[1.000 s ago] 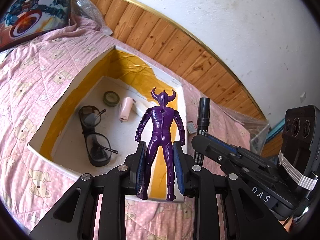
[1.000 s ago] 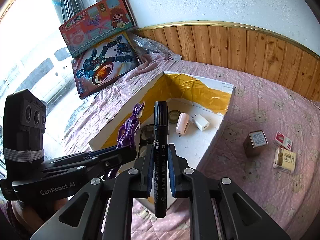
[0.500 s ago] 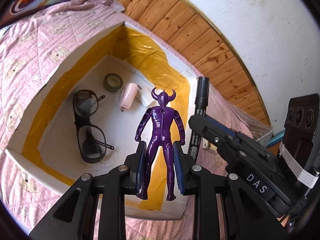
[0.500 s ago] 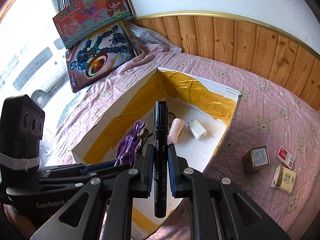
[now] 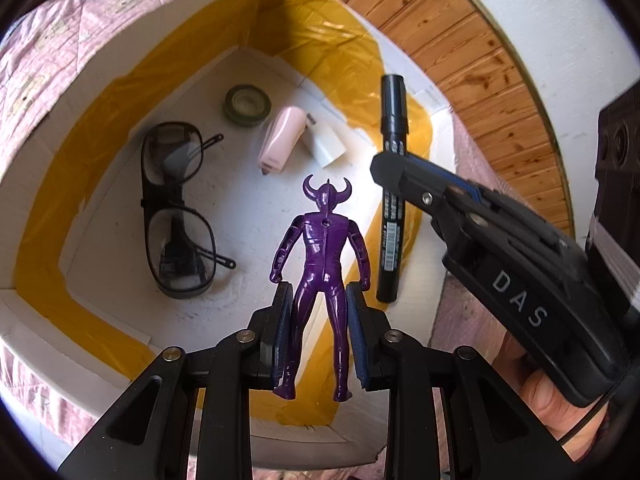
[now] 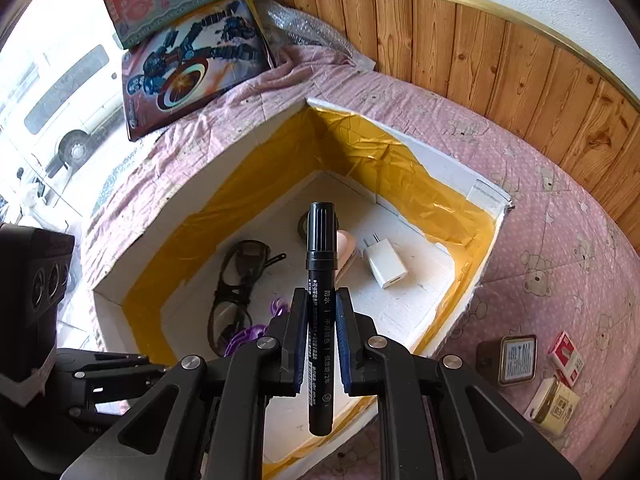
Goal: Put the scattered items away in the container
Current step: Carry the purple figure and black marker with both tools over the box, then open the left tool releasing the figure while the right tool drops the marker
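Purple horned figure (image 5: 320,264) clamped in left tool (image 5: 318,328), black marker (image 6: 320,320) clamped in right tool (image 6: 320,344), both hanging over white foam box (image 6: 440,160) on bed. Best lowered near floor, released clear of one pair of glasses (image 5: 176,208). Inside already: one tape roll (image 5: 246,105), one pink case (image 5: 278,144), one charger (image 6: 386,262). Outside: three small boxes (image 6: 516,360).

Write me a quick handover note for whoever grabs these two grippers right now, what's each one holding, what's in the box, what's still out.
Left gripper: shut on the purple figure, above the box.
Right gripper: shut on the black marker, also above the box.
Already in the box: glasses, tape roll, pink case, white charger.
Left: release both items, then collect the tin and two small cartons from the pink bedspread.
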Available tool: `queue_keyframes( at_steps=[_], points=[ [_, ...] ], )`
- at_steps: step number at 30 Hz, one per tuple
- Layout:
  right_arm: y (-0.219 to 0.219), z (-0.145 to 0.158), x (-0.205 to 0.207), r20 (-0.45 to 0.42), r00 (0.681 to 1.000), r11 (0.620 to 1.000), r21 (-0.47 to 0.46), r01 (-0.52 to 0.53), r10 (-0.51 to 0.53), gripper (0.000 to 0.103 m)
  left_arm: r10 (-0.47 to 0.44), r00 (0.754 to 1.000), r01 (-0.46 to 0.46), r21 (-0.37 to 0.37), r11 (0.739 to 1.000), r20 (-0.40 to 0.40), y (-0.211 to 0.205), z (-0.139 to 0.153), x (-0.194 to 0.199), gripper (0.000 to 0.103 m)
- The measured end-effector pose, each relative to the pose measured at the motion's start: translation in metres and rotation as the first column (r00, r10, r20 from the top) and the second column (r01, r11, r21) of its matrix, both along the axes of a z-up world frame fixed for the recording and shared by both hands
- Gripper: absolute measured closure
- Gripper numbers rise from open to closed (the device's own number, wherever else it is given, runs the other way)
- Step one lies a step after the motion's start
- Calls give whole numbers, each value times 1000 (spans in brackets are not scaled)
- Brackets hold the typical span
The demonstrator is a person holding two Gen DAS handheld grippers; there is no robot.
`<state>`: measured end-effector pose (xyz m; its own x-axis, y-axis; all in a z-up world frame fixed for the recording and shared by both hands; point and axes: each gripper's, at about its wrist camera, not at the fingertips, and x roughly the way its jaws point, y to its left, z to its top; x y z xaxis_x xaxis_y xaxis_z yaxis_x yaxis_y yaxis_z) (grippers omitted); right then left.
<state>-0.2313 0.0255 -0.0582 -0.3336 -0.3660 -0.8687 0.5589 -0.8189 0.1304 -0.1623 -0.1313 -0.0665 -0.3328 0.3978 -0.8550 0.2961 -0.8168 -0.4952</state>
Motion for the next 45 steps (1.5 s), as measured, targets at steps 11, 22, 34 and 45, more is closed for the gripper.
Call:
queue_keyframes(
  at_steps=[11, 22, 34, 45],
  points=[
    [-10, -28, -17, 50, 998, 995, 88, -51, 47, 88, -40, 997, 41, -19, 999, 65, 10, -13, -8, 73],
    [-12, -30, -20, 58, 998, 996, 88, -36, 31, 85, -49, 998, 49, -1, 999, 48, 7, -14, -7, 60],
    [-12, -31, -20, 55, 998, 995, 93, -26, 21, 85, -50, 998, 51, -14, 999, 30, 6, -8, -4, 60],
    [-8, -7, 1, 32, 999, 998, 54, -26, 24, 85, -62, 997, 54, -128, 990, -53, 11, 15, 11, 59]
  ],
)
